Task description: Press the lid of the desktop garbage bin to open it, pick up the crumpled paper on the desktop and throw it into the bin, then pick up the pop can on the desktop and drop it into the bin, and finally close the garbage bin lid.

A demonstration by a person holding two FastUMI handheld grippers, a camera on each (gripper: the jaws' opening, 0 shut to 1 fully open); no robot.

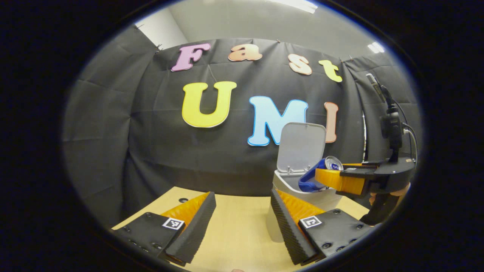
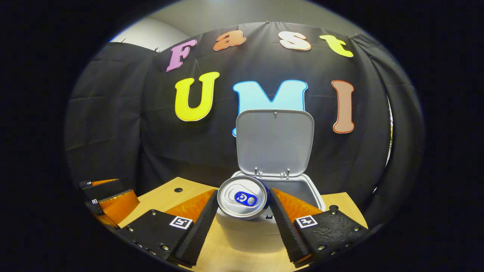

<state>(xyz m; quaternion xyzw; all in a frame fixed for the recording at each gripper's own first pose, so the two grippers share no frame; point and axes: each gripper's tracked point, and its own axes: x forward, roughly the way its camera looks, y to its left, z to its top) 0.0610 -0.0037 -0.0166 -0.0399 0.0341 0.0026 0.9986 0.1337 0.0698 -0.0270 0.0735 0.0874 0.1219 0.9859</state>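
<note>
I see the tabletop (image 2: 162,200) running pale and bare toward the wall, with the bin (image 2: 245,230) standing near its far edge, right of centre in the left gripper view. Its lid (image 2: 275,141) stands upright on the rear hinges, so the mouth is open. My right gripper (image 2: 242,211) holds the can (image 2: 242,196) over the bin's front rim, both fingers pressing its sides, the top end with the pull tab turned toward the camera. In the left gripper view that can (image 1: 315,177) lies tilted, its top end raised toward the lid, its body above the bin's (image 1: 302,192) opening, pinched in the right gripper (image 1: 340,180), with part of a hand (image 1: 391,194) showing beneath the gripper's body. My left gripper (image 1: 242,215) hangs over the tabletop (image 1: 234,230) just left of the bin, jaws spread wide with nothing between them; its fingers also appear at the left edge of the right gripper view.
</note>
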